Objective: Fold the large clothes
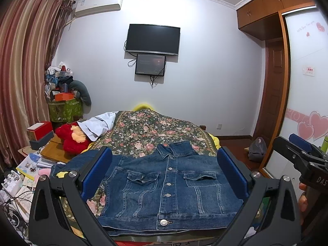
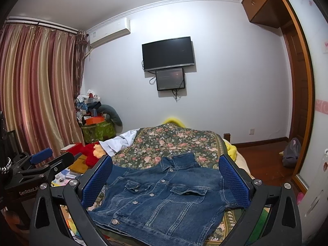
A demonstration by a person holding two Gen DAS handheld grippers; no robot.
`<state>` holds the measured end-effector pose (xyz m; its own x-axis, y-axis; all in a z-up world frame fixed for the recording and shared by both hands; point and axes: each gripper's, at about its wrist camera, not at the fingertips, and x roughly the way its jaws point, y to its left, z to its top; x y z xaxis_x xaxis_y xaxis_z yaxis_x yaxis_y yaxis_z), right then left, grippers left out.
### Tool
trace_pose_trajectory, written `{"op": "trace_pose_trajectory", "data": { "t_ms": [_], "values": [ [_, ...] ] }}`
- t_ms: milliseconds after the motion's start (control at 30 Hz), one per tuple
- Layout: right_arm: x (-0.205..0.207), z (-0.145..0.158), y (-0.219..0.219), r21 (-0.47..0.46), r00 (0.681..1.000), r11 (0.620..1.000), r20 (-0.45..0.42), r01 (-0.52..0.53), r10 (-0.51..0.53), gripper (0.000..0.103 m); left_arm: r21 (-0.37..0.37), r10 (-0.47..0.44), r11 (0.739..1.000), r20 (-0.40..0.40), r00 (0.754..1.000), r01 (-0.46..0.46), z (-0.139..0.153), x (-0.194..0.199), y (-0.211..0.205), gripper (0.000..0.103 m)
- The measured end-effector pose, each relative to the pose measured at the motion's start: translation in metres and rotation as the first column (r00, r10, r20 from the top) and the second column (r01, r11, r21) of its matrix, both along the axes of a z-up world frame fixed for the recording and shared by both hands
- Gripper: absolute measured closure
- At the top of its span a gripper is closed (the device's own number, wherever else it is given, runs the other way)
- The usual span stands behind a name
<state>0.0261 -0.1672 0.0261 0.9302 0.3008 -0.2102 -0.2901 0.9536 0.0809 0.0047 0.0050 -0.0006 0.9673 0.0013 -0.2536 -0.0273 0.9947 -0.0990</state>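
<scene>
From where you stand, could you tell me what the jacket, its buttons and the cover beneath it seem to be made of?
The jacket looks like blue denim: faded weave, raised contrast seams and stitched pocket flaps. Its buttons appear to be metal, judging by their silvery shine. The bed cover seems a matte woven fabric printed with pink roses on dark green; the exact fibre cannot be told.

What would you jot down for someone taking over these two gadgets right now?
Left hand-held gripper: open, empty, above the jacket.
Right hand-held gripper: open, empty, also above it.
Jacket: front up on the floral bedspread, buttoned, collar toward the far wall; the left sleeve looks spread out to the side, the right one is not visible.
Done: laid out roughly flat.
Left: apparently all the folding.
</scene>
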Motion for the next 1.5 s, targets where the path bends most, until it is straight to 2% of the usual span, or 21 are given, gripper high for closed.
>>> {"op": "trace_pose_trajectory", "data": {
  "t_ms": [1033,1500],
  "values": [
    [-0.001,0.002,-0.003,0.001,1.000,1.000,-0.002,0.003,-0.003,0.000,-0.007,-0.001,1.000,-0.001,1.000,0.001,-0.003,0.004,0.000,0.000],
    [0.005,-0.010,-0.006,-0.004,1.000,1.000,0.003,0.009,-0.009,0.000,-0.022,0.007,1.000,0.011,1.000,-0.007,-0.004,0.003,0.005,0.000]
  ]
}}
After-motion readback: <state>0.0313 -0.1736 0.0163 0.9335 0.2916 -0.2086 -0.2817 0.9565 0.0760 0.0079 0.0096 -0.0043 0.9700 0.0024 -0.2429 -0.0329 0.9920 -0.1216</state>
